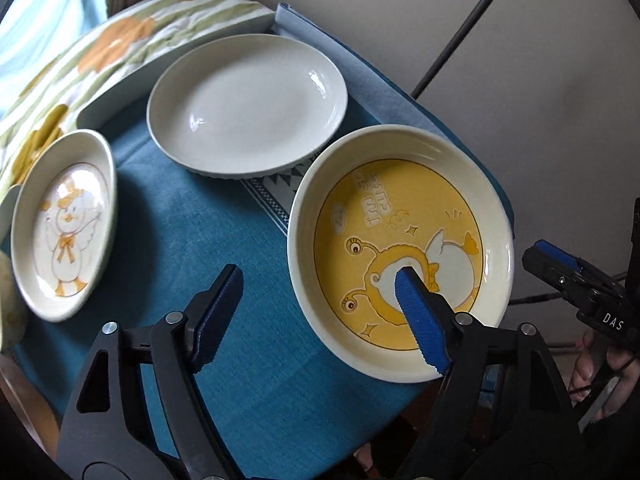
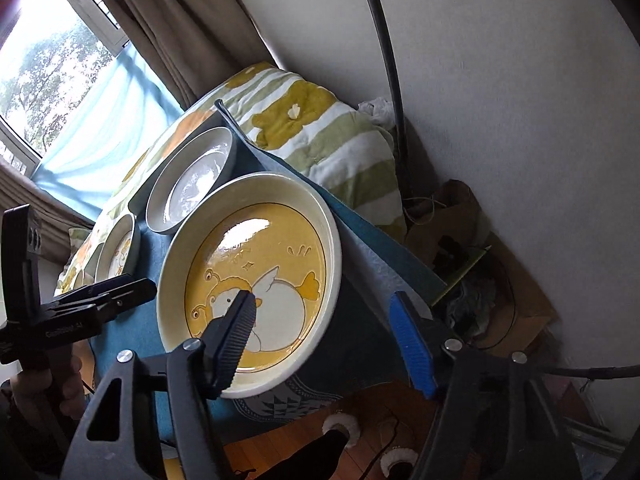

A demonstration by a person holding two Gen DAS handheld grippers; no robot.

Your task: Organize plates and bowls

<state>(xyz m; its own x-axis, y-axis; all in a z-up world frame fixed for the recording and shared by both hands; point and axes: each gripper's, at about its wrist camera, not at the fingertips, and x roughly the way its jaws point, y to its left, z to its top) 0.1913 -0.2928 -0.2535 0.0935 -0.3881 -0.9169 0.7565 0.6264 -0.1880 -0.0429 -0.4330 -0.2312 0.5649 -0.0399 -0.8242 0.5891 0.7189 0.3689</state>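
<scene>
On blue tablecloth (image 1: 192, 240), left to right in the left wrist view: small duck plate (image 1: 66, 224) at the left edge, plain white plate (image 1: 248, 108) toward the back middle, yellow cartoon dish (image 1: 400, 256) front right, sitting close to the table's right edge. White plate's near rim is just beside or slightly over the yellow dish's far rim; can't tell if they touch.

Left gripper (image 1: 316, 312) is wide open, holding nothing. Its right finger is over the yellow dish's near rim, reaching into the bowl area, its left finger hangs above bare cloth; whether the finger touches the ceramic is unclear.

Right gripper (image 2: 324, 340) is also wide open and empty. Its left finger is over the inside of the yellow dish (image 2: 256, 280), its right finger outside past the rim, beyond the table edge, so the rim lies between the fingers. Contact not confirmable.

Key relation, as a judgement: the yellow dish is straight ahead of both grippers, round so no long axis, and both already straddle its near rim. Right gripper looks better set for a rim pinch.

Hidden or unclear: striped quilt (image 2: 320, 132) behind the table is partly cut off; dish undersides unseen; duck plate partly blocked in right wrist view; something pale at far left is cropped, unidentifiable.
</scene>
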